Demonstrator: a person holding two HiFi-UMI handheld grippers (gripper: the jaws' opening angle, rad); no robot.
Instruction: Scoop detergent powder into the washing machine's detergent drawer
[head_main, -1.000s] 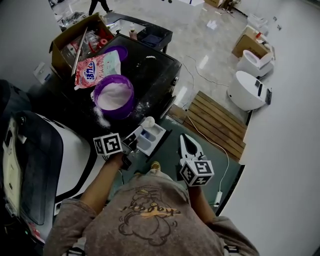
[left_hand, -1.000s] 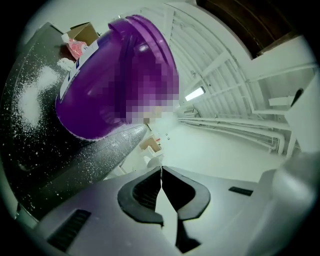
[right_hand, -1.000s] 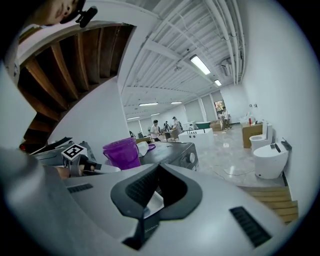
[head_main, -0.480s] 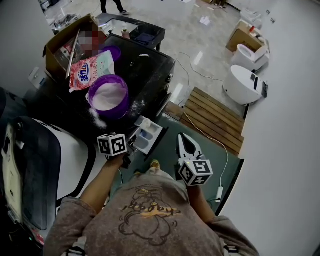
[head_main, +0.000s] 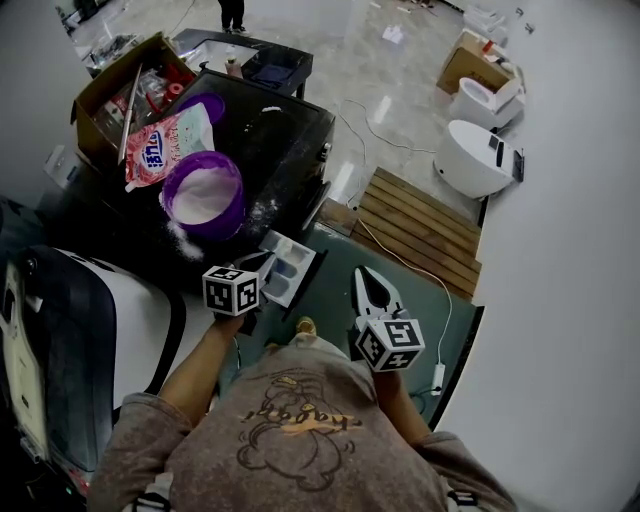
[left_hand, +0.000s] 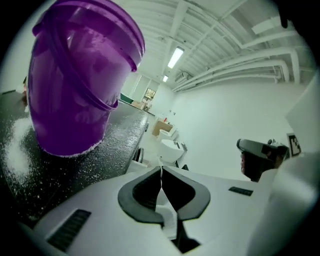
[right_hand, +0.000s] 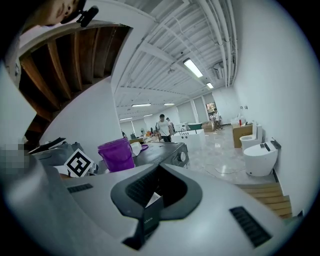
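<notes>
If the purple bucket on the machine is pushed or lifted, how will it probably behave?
The purple bucket seems well filled with powder, so probably heavy for its size and hard to tip. Spilled grains lie around its base, so it may slide easily. It is open on top: a tilted lift would likely spill.

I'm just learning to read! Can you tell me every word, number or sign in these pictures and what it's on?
Nothing can be read clearly.
Detergent bag: blue brand letters, too blurred to read.
Shirt: print under a drawing, too blurred to read.
Left gripper and right gripper: cubes with black-and-white square markers, no words.
Black piece at the right gripper's jaws: tiny white print, too small to read.
</notes>
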